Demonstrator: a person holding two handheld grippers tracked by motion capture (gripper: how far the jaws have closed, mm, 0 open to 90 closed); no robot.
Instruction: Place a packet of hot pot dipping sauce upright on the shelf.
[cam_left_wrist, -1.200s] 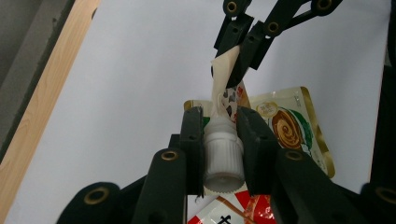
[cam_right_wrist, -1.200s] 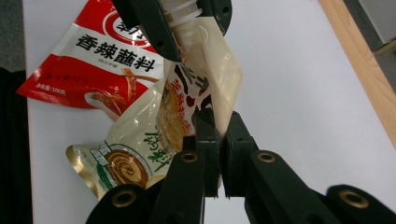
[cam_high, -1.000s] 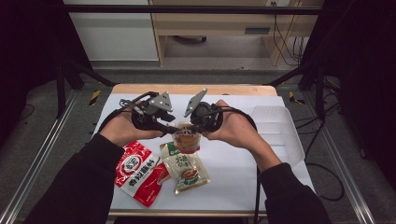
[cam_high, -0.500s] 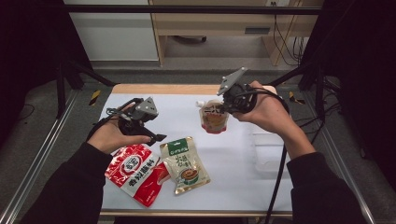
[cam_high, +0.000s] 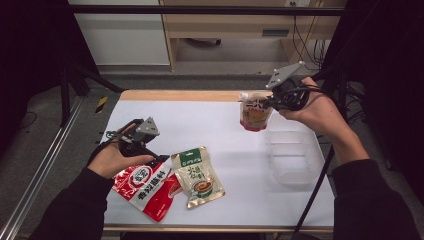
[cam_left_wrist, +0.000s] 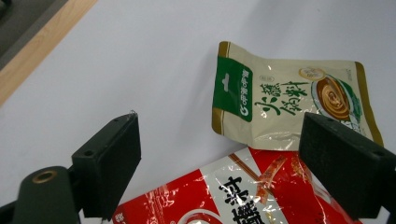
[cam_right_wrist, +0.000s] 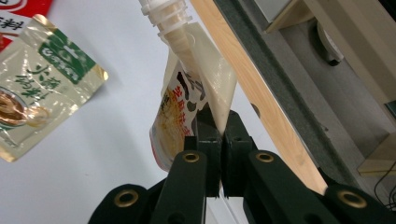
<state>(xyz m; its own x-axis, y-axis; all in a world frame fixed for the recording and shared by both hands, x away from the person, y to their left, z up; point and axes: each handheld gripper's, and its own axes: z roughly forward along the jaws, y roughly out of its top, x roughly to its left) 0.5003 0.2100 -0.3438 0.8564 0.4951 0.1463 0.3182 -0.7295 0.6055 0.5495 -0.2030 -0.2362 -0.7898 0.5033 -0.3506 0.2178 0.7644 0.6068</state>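
Observation:
My right gripper is shut on the edge of a spouted drink pouch, which hangs above the table's far right. In the right gripper view the jaws pinch the pouch with its spout pointing away. My left gripper hovers low over the top of a red snack packet. Its jaws have just been opening and stand wide with nothing between them. In the left gripper view the open gripper frames the red packet and a cream and green sauce packet.
The cream and green packet lies flat beside the red one at the front. A clear plastic tub stands at the table's right, below the hanging pouch. The white tabletop has a wooden far edge.
The right gripper has carried the pouch from the middle to the far right and upward. The left gripper has left the pouch, moved left and down over the red packet, and opened.

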